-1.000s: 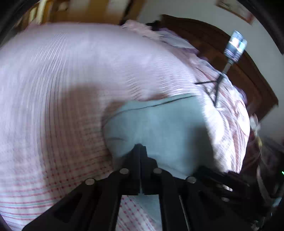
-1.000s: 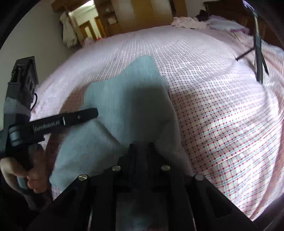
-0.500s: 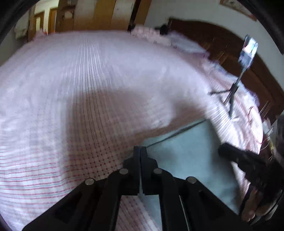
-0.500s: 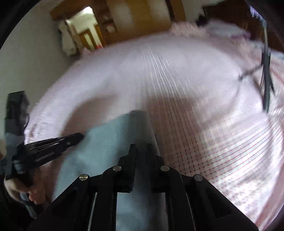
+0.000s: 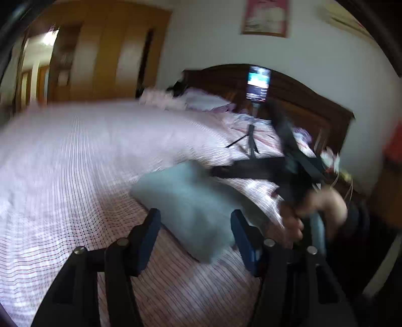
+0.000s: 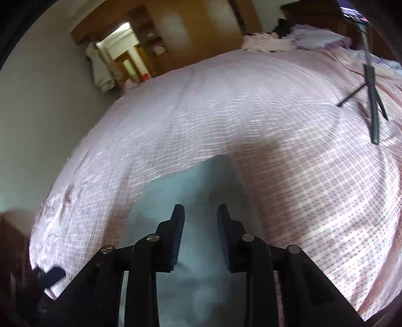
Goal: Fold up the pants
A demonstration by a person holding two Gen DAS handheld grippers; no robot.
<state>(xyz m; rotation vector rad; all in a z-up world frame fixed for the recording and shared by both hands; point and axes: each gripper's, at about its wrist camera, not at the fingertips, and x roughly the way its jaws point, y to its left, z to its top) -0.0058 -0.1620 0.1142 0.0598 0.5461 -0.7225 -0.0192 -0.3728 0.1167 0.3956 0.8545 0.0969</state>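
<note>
Both tools now empty, pants released on the bed.
Left tool [image 5: 194, 221] and right tool [image 6: 200, 213], clamped a second ago, gape above the folded grey-blue pants [image 6: 191, 191] on the checked bed [image 6: 251, 105]; this fold looks finished.

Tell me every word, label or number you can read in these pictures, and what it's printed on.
None can be read.
The wall poster: blurred; no letters can be made out.
The phone screen on the tripod: lit, but too small and blurred to read.
The pants, bedsheet and both grippers show no lettering.
</note>
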